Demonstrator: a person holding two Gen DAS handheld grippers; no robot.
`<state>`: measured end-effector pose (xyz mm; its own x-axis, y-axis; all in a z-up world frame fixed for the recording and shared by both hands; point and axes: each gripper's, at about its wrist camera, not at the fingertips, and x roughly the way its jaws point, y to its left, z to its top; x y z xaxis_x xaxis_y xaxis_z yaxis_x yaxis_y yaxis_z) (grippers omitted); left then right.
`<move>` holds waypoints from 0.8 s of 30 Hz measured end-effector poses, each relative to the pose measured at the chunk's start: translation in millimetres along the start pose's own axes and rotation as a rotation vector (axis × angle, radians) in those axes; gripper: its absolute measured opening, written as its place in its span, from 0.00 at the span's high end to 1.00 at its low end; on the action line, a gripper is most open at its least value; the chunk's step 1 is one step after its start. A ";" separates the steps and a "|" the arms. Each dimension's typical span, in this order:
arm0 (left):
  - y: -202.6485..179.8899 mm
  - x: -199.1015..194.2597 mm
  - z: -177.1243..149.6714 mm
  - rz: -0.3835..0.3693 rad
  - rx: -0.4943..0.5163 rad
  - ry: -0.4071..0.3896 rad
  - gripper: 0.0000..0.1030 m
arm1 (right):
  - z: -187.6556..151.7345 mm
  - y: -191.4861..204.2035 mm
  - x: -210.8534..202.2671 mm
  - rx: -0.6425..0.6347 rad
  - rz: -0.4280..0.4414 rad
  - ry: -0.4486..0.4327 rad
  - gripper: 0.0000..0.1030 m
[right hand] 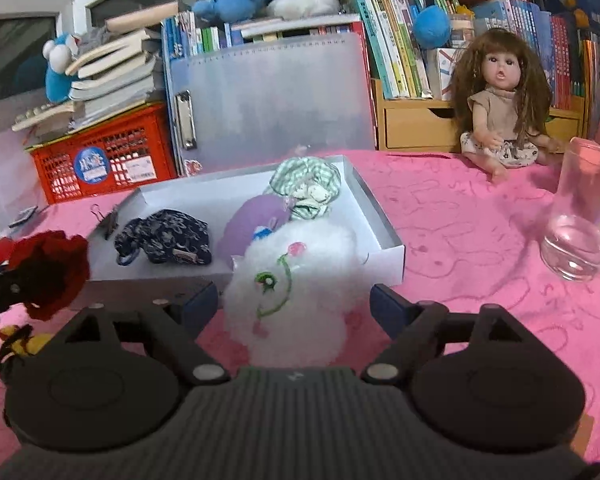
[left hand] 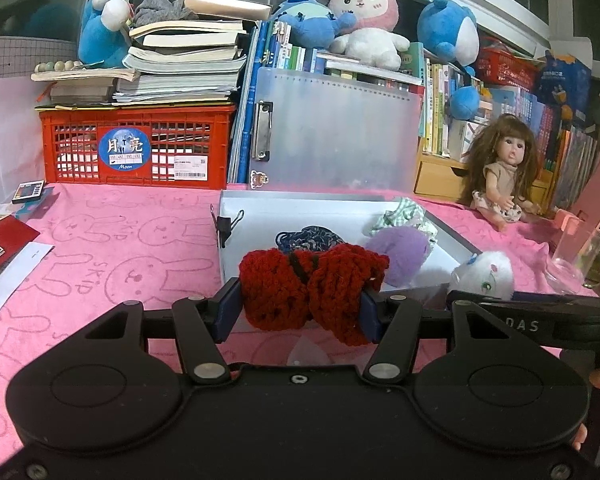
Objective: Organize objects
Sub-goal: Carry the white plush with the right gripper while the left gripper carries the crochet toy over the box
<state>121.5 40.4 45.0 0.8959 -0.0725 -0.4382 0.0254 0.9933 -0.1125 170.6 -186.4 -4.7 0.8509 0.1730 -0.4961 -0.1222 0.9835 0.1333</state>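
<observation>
Whole table's covered in a pink bunny-print towel (left hand: 100, 240). Sitting right on it: a shallow white box (right hand: 384, 258) in the middle, red plastic crate (left hand: 136, 148) at the back left, doll (right hand: 500, 108) back right, an empty glass (right hand: 578, 216) near the right edge, and a small yellow-and-black thing (right hand: 18, 340) by the near left.

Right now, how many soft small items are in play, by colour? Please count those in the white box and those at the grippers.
Red: 1, the knit piece in the left gripper
White: 1, the fluffy one between the right gripper fingers
Purple: 1 in the box
Navy: 1
Green checked: 1
Total: 5
</observation>
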 end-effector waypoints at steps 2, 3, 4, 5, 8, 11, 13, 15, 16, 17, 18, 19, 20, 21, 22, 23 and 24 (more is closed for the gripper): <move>0.1 0.5 0.5 -0.001 0.000 0.000 0.45 | -0.8 -1.4 2.6 0.017 0.008 0.018 0.24; 0.1 0.5 0.6 0.000 0.001 0.000 0.45 | -1.5 -1.8 3.1 0.024 0.014 0.027 0.33; 0.1 0.5 0.6 0.001 0.001 0.000 0.45 | -2.1 -1.7 2.5 0.030 0.021 0.030 0.38; 0.2 0.5 0.7 0.000 0.000 0.000 0.45 | -2.9 -0.7 1.7 0.029 0.024 0.035 0.39; 0.5 1.8 1.6 0.000 -0.003 -0.001 0.45 | -2.9 4.2 -3.9 -0.005 0.022 0.019 0.40; 1.6 3.4 2.9 0.001 -0.002 -0.003 0.45 | 1.2 6.0 -10.5 -0.017 0.030 0.005 0.40; 1.6 3.9 4.1 0.004 0.001 -0.007 0.45 | 5.5 6.0 -14.4 -0.016 0.030 -0.005 0.40; 1.5 4.7 5.9 0.005 0.002 -0.008 0.45 | 11.0 4.7 -17.0 -0.008 0.030 -0.011 0.40; 1.6 5.6 6.9 0.004 0.001 -0.008 0.45 | 14.0 3.5 -17.5 -0.001 0.031 -0.011 0.40; 1.8 6.6 8.1 0.002 0.001 -0.006 0.45 | 16.8 2.2 -17.1 0.005 0.032 -0.010 0.40; 1.8 8.1 9.3 0.001 0.001 -0.005 0.45 | 19.7 1.2 -16.6 0.009 0.031 -0.010 0.40; 1.7 10.2 11.1 0.003 0.002 -0.004 0.45 | 23.2 -0.4 -16.0 0.013 0.028 -0.012 0.40; 1.7 13.1 13.2 0.005 0.002 -0.003 0.45 | 26.0 -1.7 -15.4 0.016 0.028 -0.015 0.40; 1.7 16.3 15.3 0.007 0.001 -0.001 0.45 | 30.1 -3.4 -14.7 0.020 0.029 -0.019 0.40; 2.1 19.6 17.4 0.007 -0.001 0.002 0.45 | 33.9 -5.2 -14.2 0.024 0.031 -0.023 0.40; 2.5 23.6 20.3 0.010 -0.006 0.006 0.45 | 39.0 -7.4 -12.6 0.030 0.033 -0.026 0.40; 2.9 28.0 23.6 0.012 -0.012 0.010 0.45 | 43.0 -9.3 -10.6 0.033 0.033 -0.026 0.40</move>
<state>157.1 43.4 53.5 0.8918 -0.0617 -0.4481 0.0094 0.9930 -0.1179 184.7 -199.6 36.2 0.8598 0.2032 -0.4685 -0.1337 0.9750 0.1774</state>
